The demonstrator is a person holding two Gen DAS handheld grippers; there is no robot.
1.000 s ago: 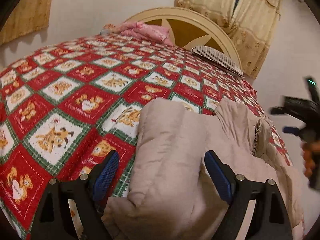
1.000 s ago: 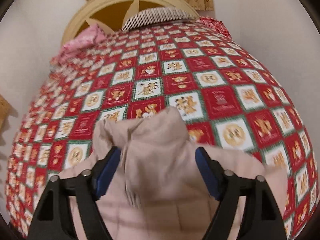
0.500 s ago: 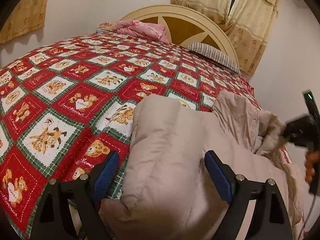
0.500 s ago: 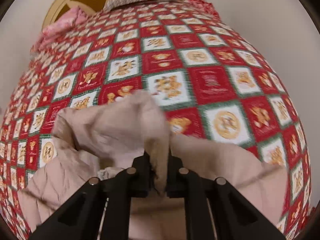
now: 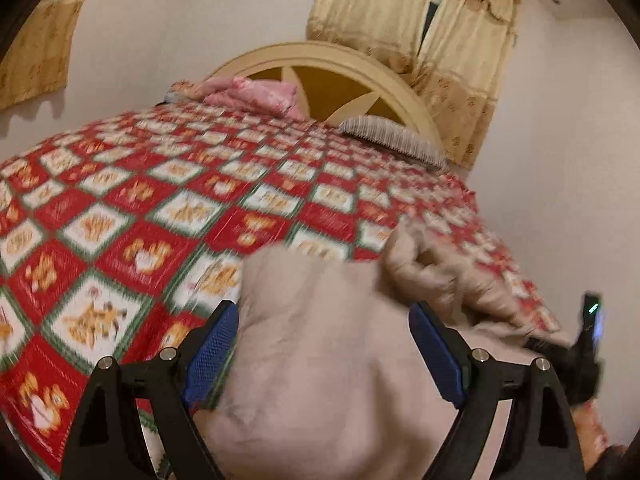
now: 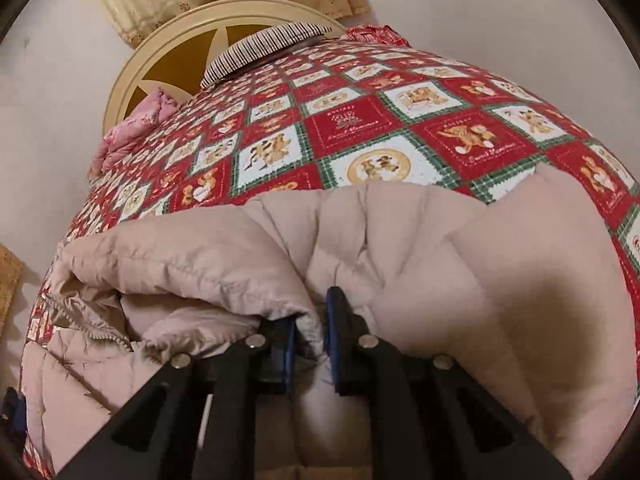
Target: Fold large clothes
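Folding the puffy coat (image 6: 420, 240) on the bed (image 6: 352, 120)

My right gripper (image 6: 310, 344) pinches its edge (to carry it over); left gripper (image 5: 324, 356) gapes wide, empty.

The jacket (image 6: 420, 248) was a beige quilted puffer, lying rumpled on the near part of the bed. Its left side was folded over into a thick roll, with an open zipper edge (image 6: 100, 330) showing at the near left. Its right side lay flatter, spreading toward the bed's right edge.
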